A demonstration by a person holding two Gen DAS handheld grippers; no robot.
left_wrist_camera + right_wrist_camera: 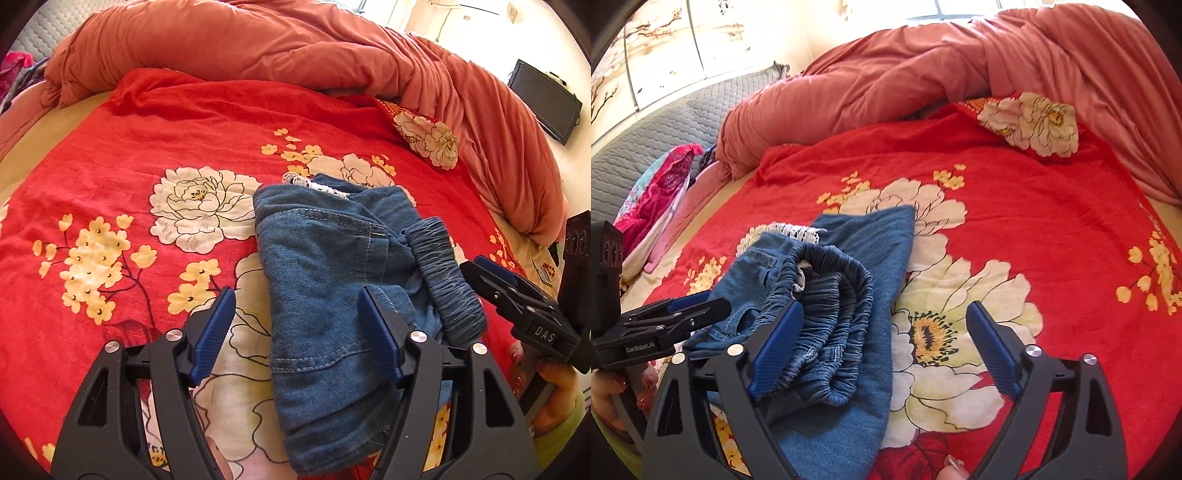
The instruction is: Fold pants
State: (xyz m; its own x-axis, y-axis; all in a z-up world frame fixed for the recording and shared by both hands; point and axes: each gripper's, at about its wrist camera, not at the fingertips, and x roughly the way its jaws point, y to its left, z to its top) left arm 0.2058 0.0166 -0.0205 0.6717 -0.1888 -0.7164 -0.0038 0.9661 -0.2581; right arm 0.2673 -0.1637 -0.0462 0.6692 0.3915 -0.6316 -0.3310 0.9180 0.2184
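Blue denim pants [332, 280], folded into a compact bundle, lie on the bed's red floral blanket [147, 155], approx mid-bed. Elastic waistband [827, 317] is bunched on top toward the right side of the bundle; a bit of white lace trim [325, 186] shows at the far end.

Left tool [297, 332] sits over the near end of the pants, jaws spread partway, holding nothing: left finger is above the blanket just beside the denim, right finger over the denim w/ the cloth's left edge between them. No pad presses on the fabric.

Right tool [886, 347] is just right of the bundle, jaws wide apart, empty. Its left finger is at the waistband's edge, can't tell if touching; its right finger is over bare blanket above a big white flower print.

Each tool shows in the other's view, close together at the near side of the pants. A hand [554, 384] grips the right tool's handle.

Beyond the blanket, a rumpled salmon-pink duvet [295, 48] is heaped along the far side and curves round the right. Grey quilted mattress [665, 122] shows far left, w/ a pile of pink clothes [661, 192] on it. Dark flat screen [543, 99] on the wall at right; bright window behind the bed.
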